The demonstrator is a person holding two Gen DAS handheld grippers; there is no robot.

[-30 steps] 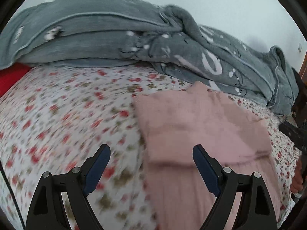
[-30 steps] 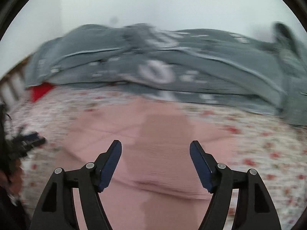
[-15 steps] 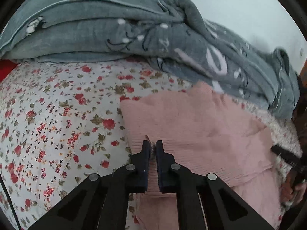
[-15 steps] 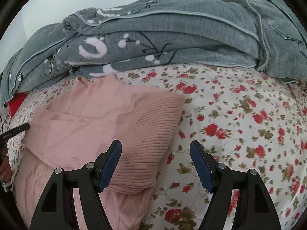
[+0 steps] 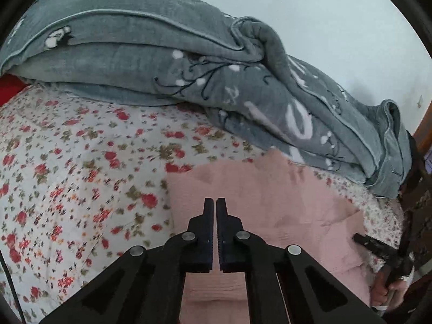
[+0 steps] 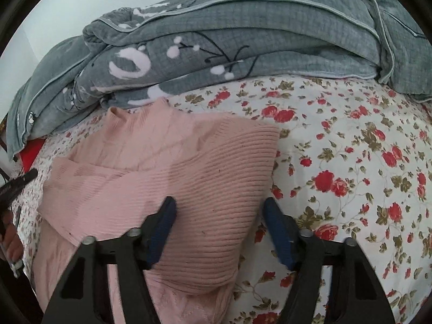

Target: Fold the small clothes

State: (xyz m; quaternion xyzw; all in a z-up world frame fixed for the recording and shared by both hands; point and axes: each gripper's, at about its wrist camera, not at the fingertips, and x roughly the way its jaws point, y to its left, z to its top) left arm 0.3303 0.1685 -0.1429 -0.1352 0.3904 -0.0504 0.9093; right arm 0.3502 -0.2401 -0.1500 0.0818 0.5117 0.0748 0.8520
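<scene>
A pink knit sweater (image 5: pixel 270 202) lies partly folded on the flowered bedsheet (image 5: pixel 67 162). My left gripper (image 5: pixel 215 202) is shut, its tips down on the sweater's left part, and the pinched fabric is hidden by the fingers. In the right wrist view the sweater (image 6: pixel 189 167) shows a ribbed fold on top. My right gripper (image 6: pixel 218 205) straddles that fold's right edge. Its jaws are closing with the ribbed fabric between them, and the pads are still clear of it. Each view also catches the other gripper at its edge, held by a hand (image 5: pixel 388 289).
A heaped grey blanket (image 5: pixel 162 62) with white patterns runs along the far side of the bed, against a pale wall. Something red (image 6: pixel 32 154) peeks from under the blanket's left end. Bare sheet (image 6: pixel 351 162) spreads right of the sweater. Wooden furniture (image 5: pixel 424 129) stands at the right edge.
My left gripper went from wide open to shut at the sweater's left edge. My right gripper swung down over the sweater's right fold and its jaws have narrowed.
</scene>
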